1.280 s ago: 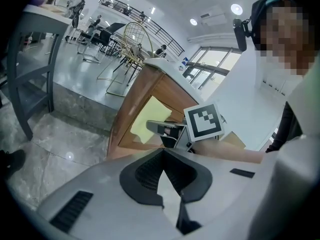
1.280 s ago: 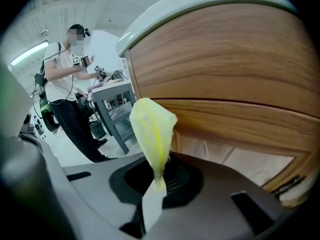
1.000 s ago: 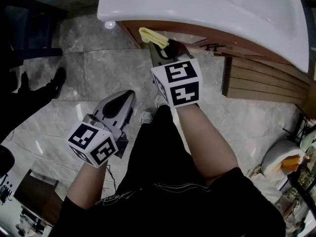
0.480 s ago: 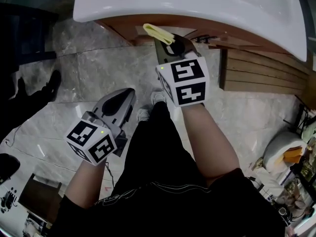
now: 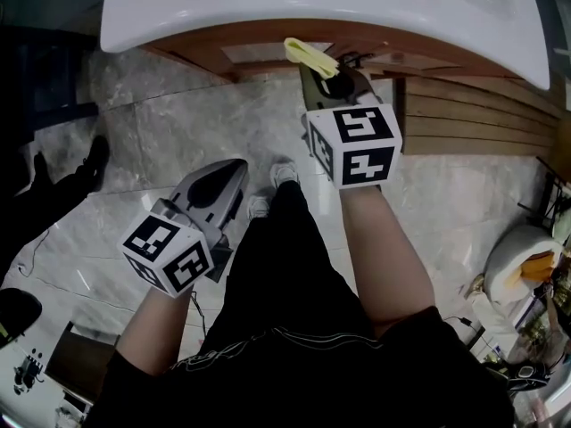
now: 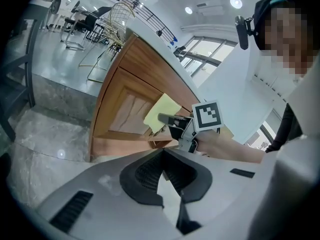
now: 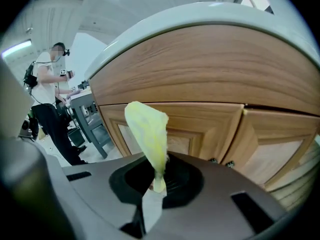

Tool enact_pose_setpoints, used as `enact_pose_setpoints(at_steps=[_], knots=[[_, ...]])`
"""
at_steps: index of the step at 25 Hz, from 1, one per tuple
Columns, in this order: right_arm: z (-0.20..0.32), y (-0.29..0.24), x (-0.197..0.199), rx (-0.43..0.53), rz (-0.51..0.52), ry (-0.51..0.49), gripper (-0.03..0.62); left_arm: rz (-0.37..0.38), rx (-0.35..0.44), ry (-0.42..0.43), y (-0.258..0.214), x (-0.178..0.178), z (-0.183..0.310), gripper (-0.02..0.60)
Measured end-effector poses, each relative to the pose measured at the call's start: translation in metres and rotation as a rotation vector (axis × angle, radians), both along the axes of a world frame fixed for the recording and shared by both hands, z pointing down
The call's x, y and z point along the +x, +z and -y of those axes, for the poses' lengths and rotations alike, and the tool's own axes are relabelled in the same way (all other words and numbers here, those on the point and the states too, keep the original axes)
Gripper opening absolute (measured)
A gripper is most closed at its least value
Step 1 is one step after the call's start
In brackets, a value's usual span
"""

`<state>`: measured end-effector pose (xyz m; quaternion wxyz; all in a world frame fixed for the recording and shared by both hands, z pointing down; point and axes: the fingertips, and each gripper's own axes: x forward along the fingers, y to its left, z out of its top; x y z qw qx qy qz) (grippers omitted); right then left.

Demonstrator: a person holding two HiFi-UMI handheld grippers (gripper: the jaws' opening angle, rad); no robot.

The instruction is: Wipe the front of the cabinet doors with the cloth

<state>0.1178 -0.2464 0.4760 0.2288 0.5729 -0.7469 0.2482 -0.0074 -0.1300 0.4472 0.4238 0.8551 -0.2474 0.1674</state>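
Grey marble floor [image 5: 169, 123] underfoot. Left gripper [image 5: 225, 169] sits low by the thigh, forearm bent, nose fwd over the floor; jaws closed together, nothing btwn. Right forearm stretched fwd, right gripper [image 5: 323, 71] aimed at wooden cabinet door [image 7: 200, 129], jaws clamped on yellow cloth [image 5: 310, 55]. Cloth sticks out lengthwise from the jaws twd the door, tip leaning left; touching the wood or not, can't tell. White basin [image 5: 312, 7] overhangs the cabinet. Another person [image 7: 50, 99] stands beyond, far left.
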Motion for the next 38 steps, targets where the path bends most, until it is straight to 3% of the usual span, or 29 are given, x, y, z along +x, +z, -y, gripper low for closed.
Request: enact_pose_setpoints(at_steps=[16,27,33,38], knots=[[-0.023,0.000,0.076,0.005,0.056,0.167,0.040,0.010,0.003,0.094,0.001,0.039,-0.012,0.006],[-0.036,0.009,0.115,0.001,0.043,0.246,0.040,0.019,-0.016,0.100,0.014,0.041,-0.017,0.006],[-0.047,0.000,0.112,0.019,0.023,0.220,0.040,0.023,-0.018,0.070,0.016,0.031,-0.013,0.006],[-0.050,-0.003,0.085,0.018,0.020,0.143,0.040,0.030,-0.034,0.006,0.025,0.010,-0.007,0.006]])
